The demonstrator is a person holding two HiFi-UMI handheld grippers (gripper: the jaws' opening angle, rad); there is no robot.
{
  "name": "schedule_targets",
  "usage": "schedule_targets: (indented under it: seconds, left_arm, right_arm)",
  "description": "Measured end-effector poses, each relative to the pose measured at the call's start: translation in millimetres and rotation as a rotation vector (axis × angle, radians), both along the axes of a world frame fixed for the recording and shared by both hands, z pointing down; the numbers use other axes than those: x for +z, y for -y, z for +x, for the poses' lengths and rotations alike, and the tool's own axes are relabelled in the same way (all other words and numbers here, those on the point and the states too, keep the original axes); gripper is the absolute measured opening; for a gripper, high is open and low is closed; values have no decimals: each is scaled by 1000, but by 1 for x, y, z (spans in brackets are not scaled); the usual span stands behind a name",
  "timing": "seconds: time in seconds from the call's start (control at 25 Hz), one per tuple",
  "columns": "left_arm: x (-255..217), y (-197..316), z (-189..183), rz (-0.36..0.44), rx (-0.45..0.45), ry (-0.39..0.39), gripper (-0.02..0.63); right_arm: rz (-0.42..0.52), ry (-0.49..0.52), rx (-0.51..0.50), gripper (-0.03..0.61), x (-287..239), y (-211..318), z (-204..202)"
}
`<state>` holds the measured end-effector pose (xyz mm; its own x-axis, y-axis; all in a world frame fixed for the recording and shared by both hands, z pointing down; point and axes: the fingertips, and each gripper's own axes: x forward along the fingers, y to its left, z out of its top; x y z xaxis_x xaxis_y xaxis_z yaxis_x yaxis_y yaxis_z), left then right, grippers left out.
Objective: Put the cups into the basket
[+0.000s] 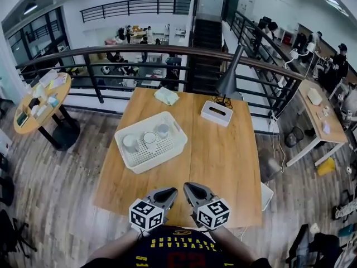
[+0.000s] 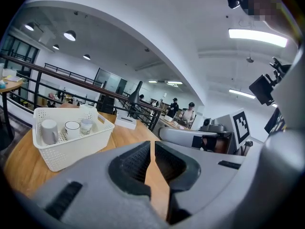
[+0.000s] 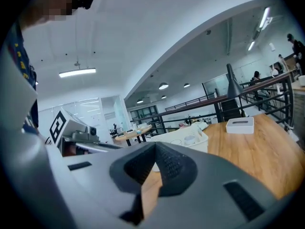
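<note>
Basket [image 1: 162,158] near table's [image 1: 223,155] left edge, left gripper [image 1: 167,193], right gripper [image 1: 192,190] at front

Wooden table [image 1: 223,155]: white basket [image 1: 162,156] (cups [image 1: 149,138] inside), tissue box [image 1: 216,113], lamp [image 1: 227,82], cloth [image 1: 166,96] at far edge.

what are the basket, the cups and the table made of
Basket: likely moulded plastic, matte white; its walls and floor are punched with small holes.
Cups: probably ceramic; one matte grey, one white with a dark rim; the third may be glass.
Table: wood or wood-look laminate, satin; grain lines and a centre seam show.
</note>
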<state>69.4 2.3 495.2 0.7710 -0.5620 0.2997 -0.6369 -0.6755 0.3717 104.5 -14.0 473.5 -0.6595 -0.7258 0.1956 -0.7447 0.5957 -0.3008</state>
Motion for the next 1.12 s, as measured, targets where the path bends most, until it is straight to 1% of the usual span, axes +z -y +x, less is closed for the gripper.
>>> schedule_targets:
  seconds: [0.24, 0.32, 0.44, 0.52, 0.6, 0.68, 0.72, 0.84, 0.92, 1.12]
  left_arm:
    - [-4, -12, 9, 32, 7, 11, 25]
    - [-4, -16, 9, 35, 5, 15, 25]
    - [-6, -21, 6, 47, 2, 20, 25]
    - [-8, -23, 2, 58, -6, 26, 25]
    - [-9, -26, -5, 67, -23, 34, 25]
    - [-8, -28, -12, 70, -39, 42, 25]
    - [-8, -29, -16, 71, -47, 46, 25]
    - [-8, -30, -25, 80, -69, 60, 25]
    - [-7, -31, -29, 84, -77, 68, 25]
    - [-5, -34, -30, 92, -67, 99, 25]
  right_arm:
    - [20, -16, 28, 14, -3, -6, 23]
    - [30, -29, 18, 14, -11, -10, 24]
    - [50, -72, -37, 14, -25, -15, 15]
    - [70, -79, -72, 14, -34, -19, 4]
    - [82, -46, -76, 14, -39, -25, -8]
    - [96, -5, -57, 14, -40, -30, -20]
    - [110, 0, -55, 14, -39, -33, -26]
    - [152, -26, -78, 14, -37, -40, -39]
    - [153, -30, -93, 14, -33, -41, -44]
    - [117, -15, -112, 14, -21, -42, -50]
